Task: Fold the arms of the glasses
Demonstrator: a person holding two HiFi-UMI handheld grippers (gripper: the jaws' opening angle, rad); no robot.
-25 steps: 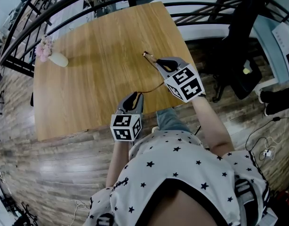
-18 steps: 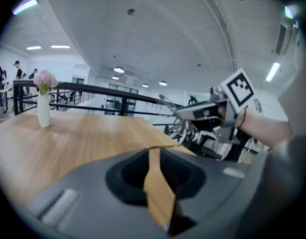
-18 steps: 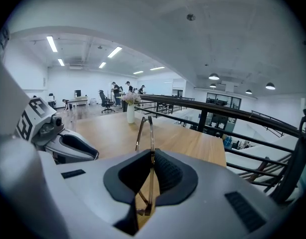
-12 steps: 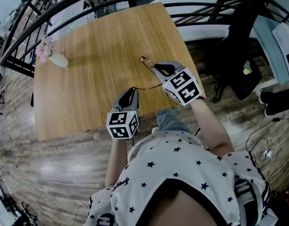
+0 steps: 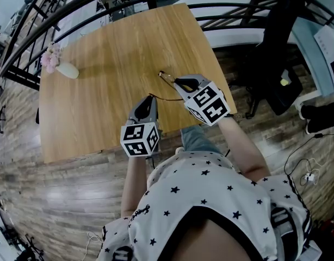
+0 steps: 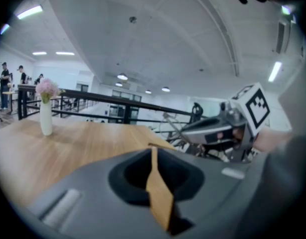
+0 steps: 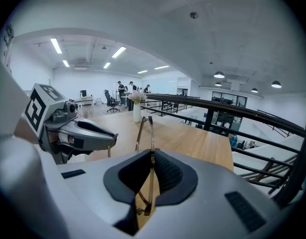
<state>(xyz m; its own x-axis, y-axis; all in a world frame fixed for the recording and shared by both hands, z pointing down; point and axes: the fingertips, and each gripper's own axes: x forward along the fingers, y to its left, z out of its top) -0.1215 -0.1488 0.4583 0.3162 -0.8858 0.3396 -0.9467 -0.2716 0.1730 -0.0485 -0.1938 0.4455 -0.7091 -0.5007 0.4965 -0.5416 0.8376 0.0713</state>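
My left claw [image 6: 153, 151] has just been closing and now pinches the flat tan tip of one temple arm [image 6: 158, 195], which runs on from it toward my right claw [image 7: 152, 156]. That one is clamped on the front of the thin brown-rimmed glasses [image 7: 147, 132], whose rim stands edge-on beyond its jaws. From the head view, the arm's long axis lies almost straight across from left claw to right. Both are held over the near right part of the light wooden table [image 5: 101, 80], and the front pokes away from me. I judge the fold means swinging that tip round toward the front.
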